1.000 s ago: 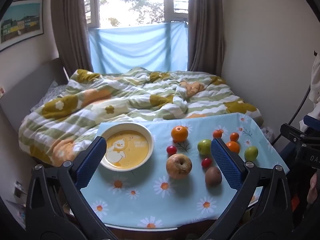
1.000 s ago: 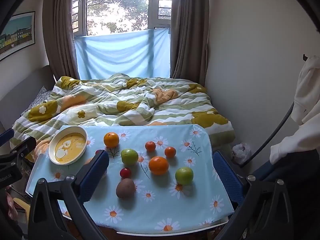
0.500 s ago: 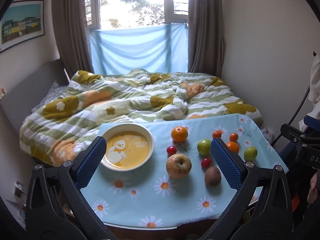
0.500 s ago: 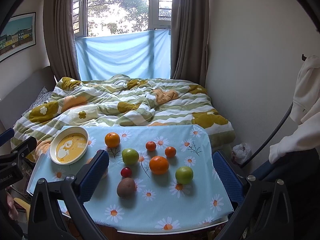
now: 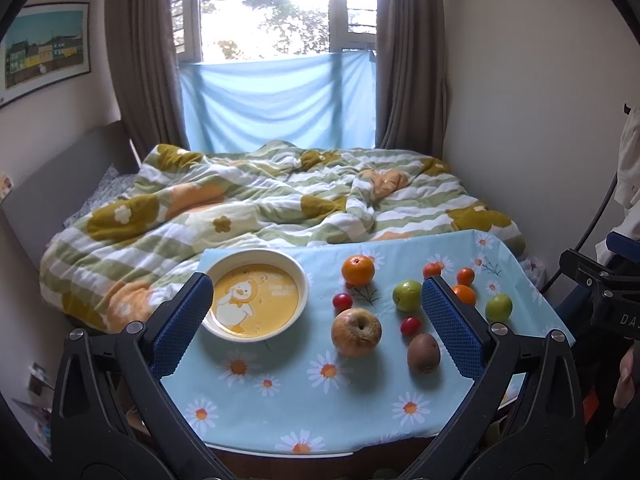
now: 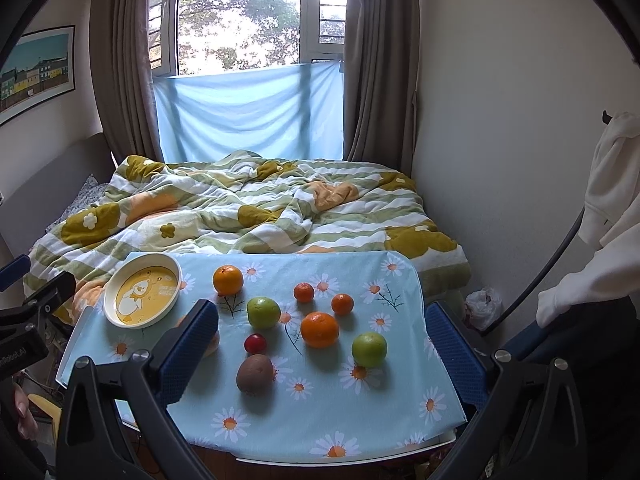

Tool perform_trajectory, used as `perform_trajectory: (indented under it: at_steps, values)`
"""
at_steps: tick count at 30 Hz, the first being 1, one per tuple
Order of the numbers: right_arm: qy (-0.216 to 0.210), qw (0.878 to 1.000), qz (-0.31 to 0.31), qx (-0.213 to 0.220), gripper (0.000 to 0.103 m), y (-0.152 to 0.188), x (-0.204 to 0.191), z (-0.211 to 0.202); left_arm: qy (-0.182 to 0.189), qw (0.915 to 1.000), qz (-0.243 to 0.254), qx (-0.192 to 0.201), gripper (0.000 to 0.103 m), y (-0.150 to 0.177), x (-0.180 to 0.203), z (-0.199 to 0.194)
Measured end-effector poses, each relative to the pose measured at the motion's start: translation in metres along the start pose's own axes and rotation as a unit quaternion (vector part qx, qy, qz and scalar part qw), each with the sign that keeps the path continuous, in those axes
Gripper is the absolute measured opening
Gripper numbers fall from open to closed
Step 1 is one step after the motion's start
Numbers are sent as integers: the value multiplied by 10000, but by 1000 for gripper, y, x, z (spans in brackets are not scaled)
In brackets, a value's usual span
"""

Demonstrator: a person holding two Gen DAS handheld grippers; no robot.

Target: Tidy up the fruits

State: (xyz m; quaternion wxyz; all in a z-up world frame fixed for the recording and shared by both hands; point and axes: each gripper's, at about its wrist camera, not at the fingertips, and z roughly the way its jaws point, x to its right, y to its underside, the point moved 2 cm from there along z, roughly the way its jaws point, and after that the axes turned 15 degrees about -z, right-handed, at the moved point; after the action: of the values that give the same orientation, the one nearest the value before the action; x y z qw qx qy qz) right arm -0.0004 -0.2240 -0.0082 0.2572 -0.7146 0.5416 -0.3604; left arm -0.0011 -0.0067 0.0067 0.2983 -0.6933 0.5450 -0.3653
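Both the left gripper (image 5: 316, 320) and the right gripper (image 6: 322, 346) hover with fingers wide apart, empty. On the daisy-print blue tablecloth (image 6: 320, 412), the round cream-rimmed yellow duck bowl (image 6: 143, 295) sits at the far-left corner — the scattered fruits (image 6: 319, 329) fill the middle. They are round, smooth and likely to roll; pinch each across its widest part, gently on the small red cherry tomato (image 6: 255, 343).

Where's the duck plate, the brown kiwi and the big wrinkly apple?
duck plate (image 5: 256, 258), left wrist view, far white rim.
kiwi (image 6: 255, 373), right wrist view, middle of its skin.
wrinkly apple (image 5: 355, 338), left wrist view, front, below the stem dip.
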Motion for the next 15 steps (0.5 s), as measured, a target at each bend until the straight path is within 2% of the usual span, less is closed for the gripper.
perform_trajectory:
  at_steps: [15]
  values:
    - [2, 10000, 1, 15, 103, 0, 0, -2, 10, 10000, -6, 27, 103, 0, 0, -4]
